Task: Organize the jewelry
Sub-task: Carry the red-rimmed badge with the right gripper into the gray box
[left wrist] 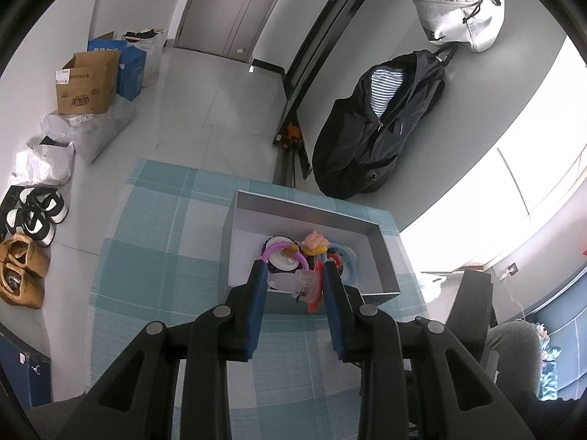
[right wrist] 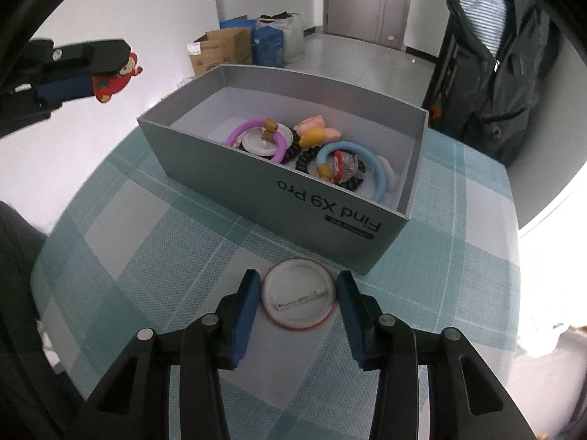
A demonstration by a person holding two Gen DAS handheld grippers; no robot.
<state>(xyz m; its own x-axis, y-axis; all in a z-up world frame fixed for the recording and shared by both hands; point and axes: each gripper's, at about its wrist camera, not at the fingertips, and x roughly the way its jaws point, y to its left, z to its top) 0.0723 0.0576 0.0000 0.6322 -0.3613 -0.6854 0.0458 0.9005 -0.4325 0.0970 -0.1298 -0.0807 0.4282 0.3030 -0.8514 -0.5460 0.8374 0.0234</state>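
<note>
The right tool (right wrist: pixel 297 295) brackets a face-down badge (right wrist: pixel 299 299) on the cloth, blue pads barely clear of its rim.

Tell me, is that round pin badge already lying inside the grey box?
No, the round pin badge lies face down on the checked tablecloth, in front of the grey box.

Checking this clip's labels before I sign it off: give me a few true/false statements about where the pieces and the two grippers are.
1. The round pin badge lies back-up on the checked tablecloth, outside the grey box. True.
2. The right gripper is inside the box. False: it is over the cloth, its fingers either side of the badge.
3. The left gripper is empty. False: it is shut on a red and clear charm.
4. A purple ring lies in the box. True.
5. The box has its lid on. False: it stands open.
</note>
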